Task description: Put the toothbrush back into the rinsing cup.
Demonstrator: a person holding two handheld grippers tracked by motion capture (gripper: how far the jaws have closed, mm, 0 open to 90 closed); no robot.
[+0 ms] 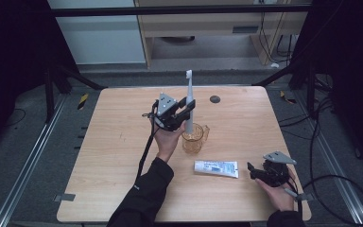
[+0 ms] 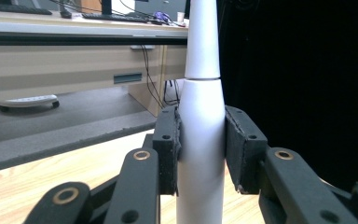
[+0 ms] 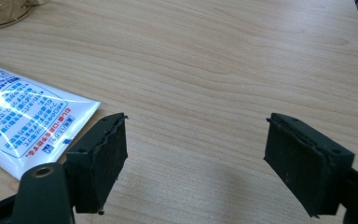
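A white electric toothbrush [image 1: 189, 101] stands upright, its lower end inside an amber glass cup [image 1: 193, 137] near the table's middle. My left gripper [image 1: 185, 109] is shut on the toothbrush's handle [image 2: 201, 140], both pads pressed against its sides. A white toothpaste tube [image 1: 216, 168] with blue print lies flat in front of the cup. My right gripper [image 1: 252, 169] rests low at the front right, just right of the tube's end [image 3: 23, 126], open with bare wood between its jaws.
The wooden table [image 1: 118, 142] has a small dark round disc [image 1: 214, 99] near its far edge. A desk and cables stand beyond the table. Black frame bars flank both sides.
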